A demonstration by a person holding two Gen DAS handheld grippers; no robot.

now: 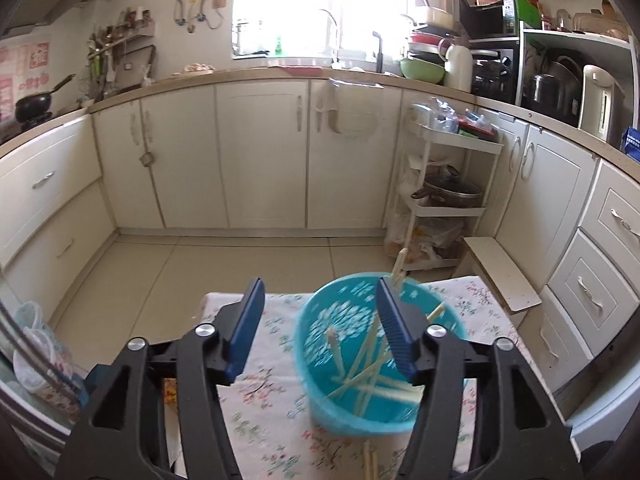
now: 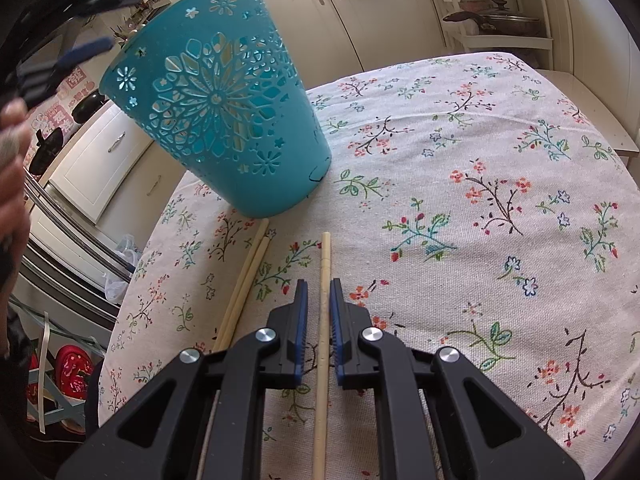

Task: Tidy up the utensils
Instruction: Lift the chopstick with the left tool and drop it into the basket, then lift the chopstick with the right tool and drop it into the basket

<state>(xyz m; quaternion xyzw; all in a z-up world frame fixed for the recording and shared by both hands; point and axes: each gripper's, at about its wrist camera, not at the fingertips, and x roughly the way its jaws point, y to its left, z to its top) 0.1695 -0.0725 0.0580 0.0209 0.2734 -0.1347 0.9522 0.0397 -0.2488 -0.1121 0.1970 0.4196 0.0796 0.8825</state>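
Observation:
A teal perforated holder (image 1: 360, 364) stands on the floral tablecloth (image 2: 460, 184) and holds several pale chopsticks (image 1: 368, 372). My left gripper (image 1: 320, 300) is open and empty, raised above and just left of the holder's mouth. In the right wrist view the holder (image 2: 216, 104) stands ahead to the left. My right gripper (image 2: 319, 292) is low over the cloth, its jaws close around one chopstick (image 2: 325, 280) that lies flat; small gaps show on both sides. Two more chopsticks (image 2: 244, 280) lie left of it. The left gripper (image 2: 86, 16) shows blurred at the top left.
The table (image 1: 248, 412) sits in a kitchen with cream cabinets (image 1: 260, 152) around it. A white trolley with a pot (image 1: 448, 192) and a low stool (image 1: 500, 272) stand beyond the table's far right corner. A metal rack (image 2: 68, 248) stands to the left.

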